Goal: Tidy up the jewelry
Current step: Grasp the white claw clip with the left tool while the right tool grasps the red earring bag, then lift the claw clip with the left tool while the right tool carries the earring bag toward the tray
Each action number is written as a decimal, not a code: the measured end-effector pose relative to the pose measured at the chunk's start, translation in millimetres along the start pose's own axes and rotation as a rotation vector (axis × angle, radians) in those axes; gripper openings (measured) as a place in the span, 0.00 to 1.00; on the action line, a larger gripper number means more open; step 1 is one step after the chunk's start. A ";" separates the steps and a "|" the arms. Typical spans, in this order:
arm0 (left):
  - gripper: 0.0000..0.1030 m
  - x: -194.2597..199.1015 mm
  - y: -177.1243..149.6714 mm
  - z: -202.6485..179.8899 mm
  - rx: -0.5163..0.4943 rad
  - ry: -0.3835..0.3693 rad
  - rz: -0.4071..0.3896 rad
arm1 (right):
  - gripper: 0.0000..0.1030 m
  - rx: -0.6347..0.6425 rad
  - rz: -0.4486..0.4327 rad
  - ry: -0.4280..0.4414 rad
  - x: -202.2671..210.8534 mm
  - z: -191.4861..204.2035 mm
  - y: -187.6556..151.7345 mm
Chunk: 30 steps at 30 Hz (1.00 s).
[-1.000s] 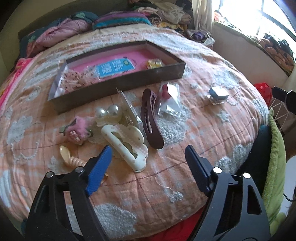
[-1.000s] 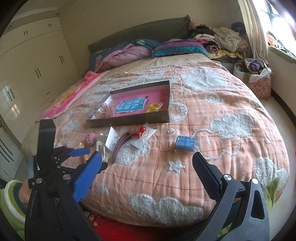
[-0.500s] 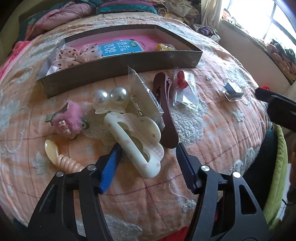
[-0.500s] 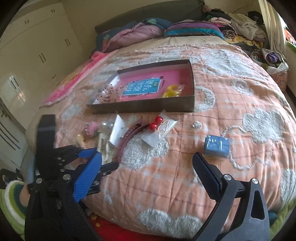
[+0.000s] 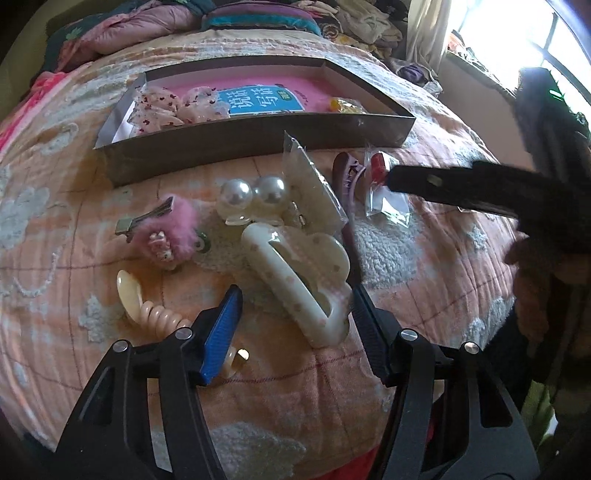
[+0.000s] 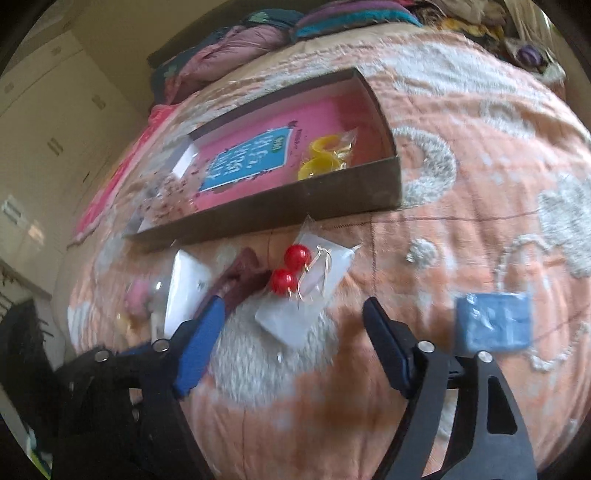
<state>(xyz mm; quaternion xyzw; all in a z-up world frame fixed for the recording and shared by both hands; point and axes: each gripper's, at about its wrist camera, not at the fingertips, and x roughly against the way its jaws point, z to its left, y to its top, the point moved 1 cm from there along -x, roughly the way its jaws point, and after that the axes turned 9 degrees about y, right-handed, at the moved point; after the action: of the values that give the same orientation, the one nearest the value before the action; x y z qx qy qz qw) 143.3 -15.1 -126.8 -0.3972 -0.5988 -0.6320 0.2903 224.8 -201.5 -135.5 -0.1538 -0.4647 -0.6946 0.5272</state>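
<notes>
My left gripper [image 5: 295, 314] is open, its jaws on either side of the near end of a cream cloud-shaped hair claw [image 5: 295, 273] on the bed. Around it lie a pearl clip [image 5: 253, 195], a pink fluffy clip [image 5: 166, 230], a cream spiral hair tie [image 5: 155, 314] and a maroon claw clip [image 5: 345, 192]. My right gripper [image 6: 291, 332] is open just above a clear bag of red ball earrings [image 6: 306, 284]. The brown box with a pink lining [image 6: 295, 192] holds a yellow item [image 6: 325, 155] and frilly bows [image 5: 173, 107].
A small blue box [image 6: 493, 319] lies on the peach quilt right of my right gripper. A clear card packet [image 5: 314, 192] leans between the pearl clip and the maroon clip. Pillows [image 5: 147, 22] lie behind the box. The right gripper's arm [image 5: 480, 192] crosses the left wrist view.
Both grippers have moved forward and down toward the bed. The left now straddles the cream claw; the right has come in over the red earring bag.
</notes>
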 end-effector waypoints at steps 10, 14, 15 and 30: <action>0.47 -7.9 4.0 -3.7 -0.033 0.017 -0.015 | 0.39 0.000 -0.077 -0.033 0.8 -12.0 0.3; 0.39 -16.4 7.3 -16.4 -0.080 0.013 -0.020 | 0.38 0.055 -0.127 -0.040 26.7 -2.0 -8.8; 0.39 -17.2 8.4 -17.3 -0.080 0.013 -0.021 | 0.38 0.066 -0.140 -0.038 32.8 0.9 -10.3; 0.32 16.6 13.7 -12.1 -0.040 0.002 -0.092 | 0.39 0.079 -0.253 0.002 110.5 10.0 -33.5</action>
<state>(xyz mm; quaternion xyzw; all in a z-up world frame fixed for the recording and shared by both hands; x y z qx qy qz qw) 144.4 -26.8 -105.1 -0.3742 -0.6035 -0.6569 0.2536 148.9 -258.1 -68.7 -0.0723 -0.5066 -0.7370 0.4416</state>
